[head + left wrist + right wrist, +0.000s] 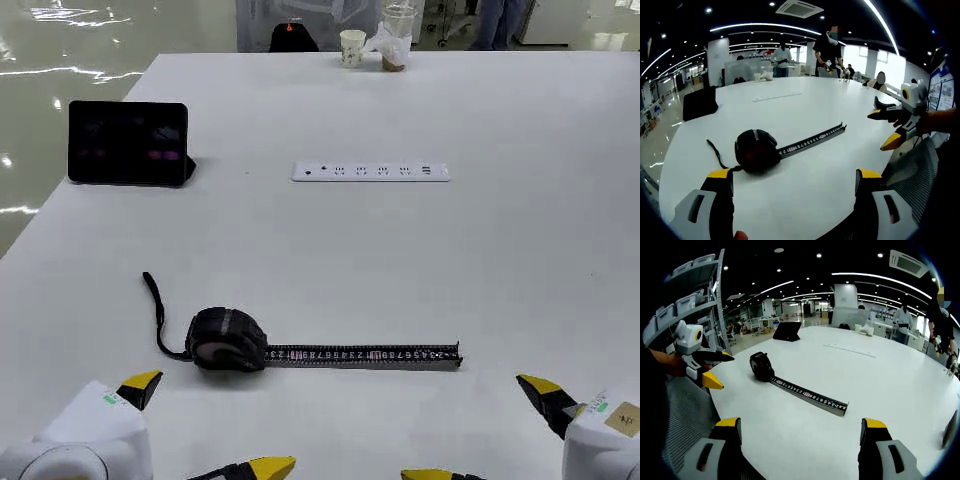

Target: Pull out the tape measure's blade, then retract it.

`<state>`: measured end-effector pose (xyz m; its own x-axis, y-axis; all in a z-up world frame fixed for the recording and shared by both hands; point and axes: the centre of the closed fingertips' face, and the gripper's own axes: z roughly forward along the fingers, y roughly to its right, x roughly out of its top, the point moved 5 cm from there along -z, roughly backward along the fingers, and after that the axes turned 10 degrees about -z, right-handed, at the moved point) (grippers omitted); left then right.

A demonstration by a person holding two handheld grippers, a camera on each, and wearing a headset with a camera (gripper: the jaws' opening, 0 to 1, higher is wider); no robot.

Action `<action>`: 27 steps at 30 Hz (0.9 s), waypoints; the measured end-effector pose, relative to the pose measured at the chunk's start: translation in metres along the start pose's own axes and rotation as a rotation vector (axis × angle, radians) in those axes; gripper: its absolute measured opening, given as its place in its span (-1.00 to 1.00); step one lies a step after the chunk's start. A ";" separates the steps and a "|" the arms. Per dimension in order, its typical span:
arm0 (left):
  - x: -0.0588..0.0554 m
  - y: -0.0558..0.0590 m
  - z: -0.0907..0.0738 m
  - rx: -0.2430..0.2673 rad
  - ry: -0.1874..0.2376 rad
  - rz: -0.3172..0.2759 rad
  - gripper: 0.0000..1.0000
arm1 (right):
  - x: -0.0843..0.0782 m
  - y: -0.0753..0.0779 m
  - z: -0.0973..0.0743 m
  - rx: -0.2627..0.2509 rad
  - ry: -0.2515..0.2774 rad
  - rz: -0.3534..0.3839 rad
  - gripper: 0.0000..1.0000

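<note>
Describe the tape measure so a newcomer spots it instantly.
On the white table, look near the front edge, closer than the power strip and dark tablet. In the head view, the tape measure is the round black case, strap trailing left, marked blade extended to the right.

A tape measure (227, 340) is laid on the white counter (520, 260) just ahead of both pairs of jaws, its blade (365, 355) stretched flat toward the right-hand pair. Well beyond the jaws, a power strip (370, 172), a propped tablet (128, 143) and a paper cup (353, 47) are set.
</note>
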<state>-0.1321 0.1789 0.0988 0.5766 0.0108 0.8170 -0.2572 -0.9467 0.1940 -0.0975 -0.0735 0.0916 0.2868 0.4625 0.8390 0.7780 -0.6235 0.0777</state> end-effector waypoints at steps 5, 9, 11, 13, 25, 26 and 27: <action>0.005 0.000 0.001 0.007 -0.004 -0.016 0.98 | 0.007 -0.003 0.000 -0.003 0.011 0.008 0.98; 0.008 -0.002 0.001 0.025 -0.006 -0.024 0.98 | 0.012 -0.003 0.001 -0.004 0.010 0.013 0.98; 0.008 -0.002 0.001 0.031 -0.010 -0.029 0.98 | 0.013 -0.004 0.001 -0.005 0.014 0.018 0.98; 0.007 0.000 0.002 0.026 -0.015 -0.030 0.98 | 0.013 -0.005 0.001 -0.005 0.015 0.020 0.98; 0.010 0.002 0.005 0.035 -0.016 -0.020 0.98 | 0.015 -0.007 0.001 -0.002 0.018 0.023 0.98; 0.010 0.001 0.005 0.036 -0.017 -0.019 0.98 | 0.016 -0.007 0.001 -0.003 0.019 0.024 0.98; 0.010 0.001 0.005 0.037 -0.017 -0.019 0.98 | 0.016 -0.007 0.001 -0.003 0.019 0.024 0.98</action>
<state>-0.1222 0.1761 0.1046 0.5942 0.0240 0.8039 -0.2175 -0.9575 0.1893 -0.0979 -0.0610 0.1037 0.2944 0.4351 0.8509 0.7691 -0.6364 0.0593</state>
